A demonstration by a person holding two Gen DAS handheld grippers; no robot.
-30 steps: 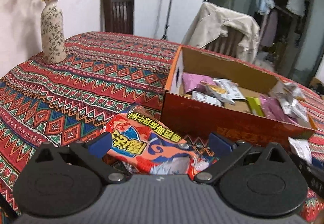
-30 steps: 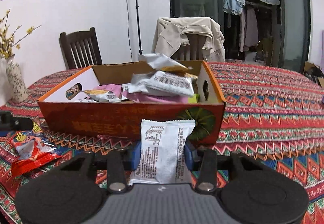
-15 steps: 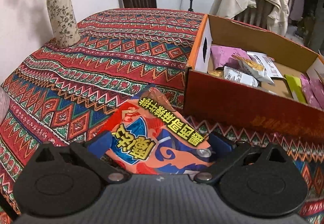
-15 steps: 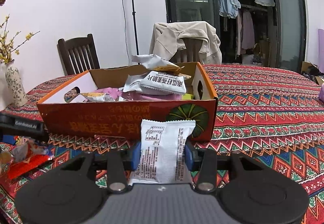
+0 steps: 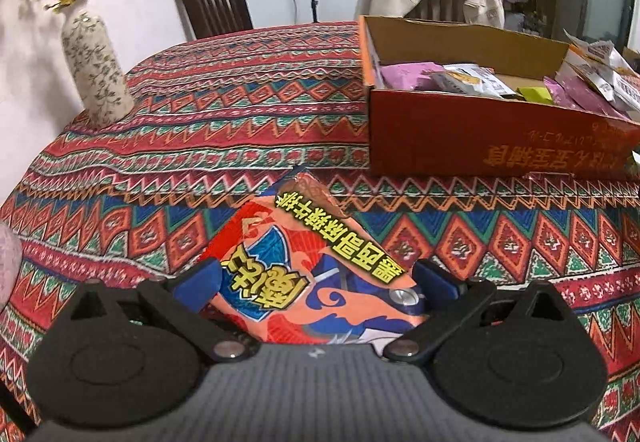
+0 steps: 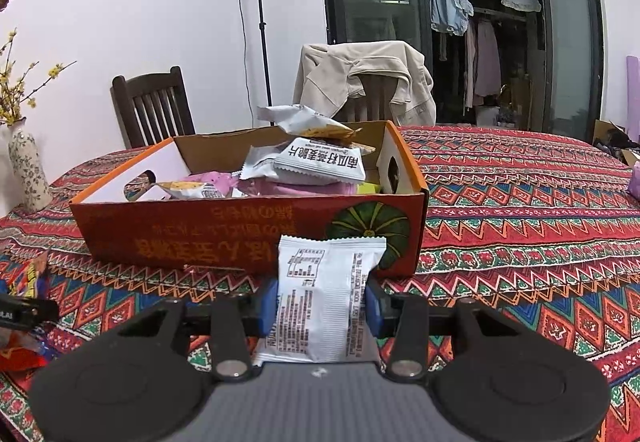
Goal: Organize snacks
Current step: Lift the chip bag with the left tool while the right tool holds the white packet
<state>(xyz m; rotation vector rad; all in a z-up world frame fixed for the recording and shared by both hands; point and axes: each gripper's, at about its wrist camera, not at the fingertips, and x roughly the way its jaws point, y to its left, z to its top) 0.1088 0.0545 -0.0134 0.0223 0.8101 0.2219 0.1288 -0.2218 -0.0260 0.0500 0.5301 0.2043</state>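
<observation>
Left gripper (image 5: 316, 284): my blue pads sit on either side of the red snack bag (image 5: 304, 262); jaws closed onto it, both pads touching its edges; bag points forward and lies tilted over the tablecloth (image 5: 240, 130)

Red snack bag: orange-red with a blue emblem and yellow characters; held in front of the box's near left corner, apart from it; in the right wrist view it shows at the far left edge (image 6: 24, 322), next to the black tip of my other gripper

Right gripper (image 6: 320, 302): jaws clamped on the white packet (image 6: 326, 298); pads pressed against its left and right sides; packet stands upright, printed back facing the camera

White packet: held just in front of the box's long near wall, low, its top edge overlapping the green pumpkin print in the view; cannot tell whether it touches the wall

Box (image 6: 248, 230): open orange cardboard carton on the table; holds pink, white and green snack packs; in the right wrist view the white packs are heaped above the rim toward the right end; left wrist view sees it from its left corner (image 5: 480, 130)

Vase (image 5: 96, 70): patterned, with yellow-flowered twigs; stands at the far left edge of the table, well apart from the box

Background: dark wooden chair (image 6: 152, 106) and a second chair draped with a beige jacket (image 6: 368, 78) behind the table
</observation>
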